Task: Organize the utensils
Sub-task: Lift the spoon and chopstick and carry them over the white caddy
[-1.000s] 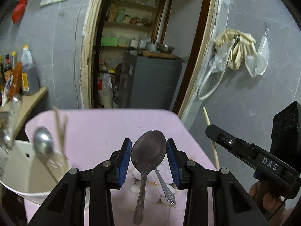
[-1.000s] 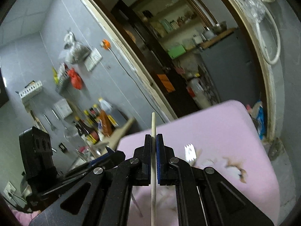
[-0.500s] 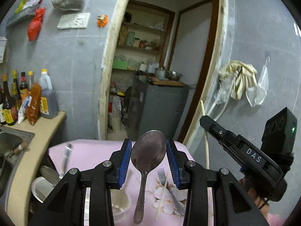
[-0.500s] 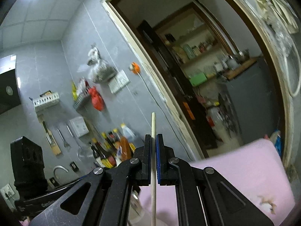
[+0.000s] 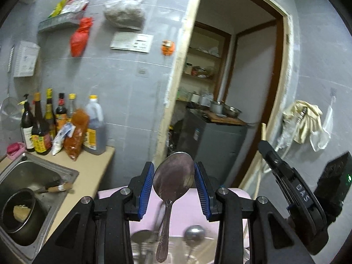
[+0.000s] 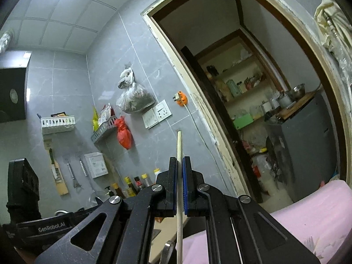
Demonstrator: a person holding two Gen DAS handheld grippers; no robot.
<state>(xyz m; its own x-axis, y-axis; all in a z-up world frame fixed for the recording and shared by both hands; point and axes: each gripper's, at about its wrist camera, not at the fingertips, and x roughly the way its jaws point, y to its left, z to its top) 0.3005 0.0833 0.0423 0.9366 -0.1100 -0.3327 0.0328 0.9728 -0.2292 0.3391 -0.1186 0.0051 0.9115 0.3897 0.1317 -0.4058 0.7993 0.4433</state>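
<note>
Between the blue pads of the left tool [image 5: 173, 189] stood a metal spoon [image 5: 172, 184], bowl uppermost and handle hanging straight down; both pads pressed on the edges of the bowl, so the jaws stood part-way apart and clamped on it. Below the spoon handle, at the bottom edge of the left wrist view, two further spoon bowls [image 5: 194, 233] showed blurred, standing upright; what held them could not be made out. Behind them lay the pink-covered desk [image 5: 184, 211].

Right tool [image 6: 180, 183] was closed to a narrow slit on a single wooden chopstick [image 6: 179, 151]. The stick ran upright through the pads, its blunt end well above them and its lower part passing down out of the frame. The same tool appeared at the right of the left wrist view [image 5: 267, 148], with the chopstick [image 5: 263, 129] projecting above its tip and the person's hand partly visible beneath it.

Left of the desk, a wooden counter [image 5: 88, 171] carried a row of sauce bottles [image 5: 46, 118] and a large oil jug [image 5: 94, 129] against the grey tiled wall. A steel sink [image 5: 24, 176] set in that counter contained a dark pot [image 5: 18, 217] and a wooden-handled implement. A doorway [image 5: 231, 88] beyond opened onto a storeroom with shelves and a grey cabinet [image 5: 215, 140]. Pale gloves [image 5: 303, 118] hung on the wall at right.
</note>
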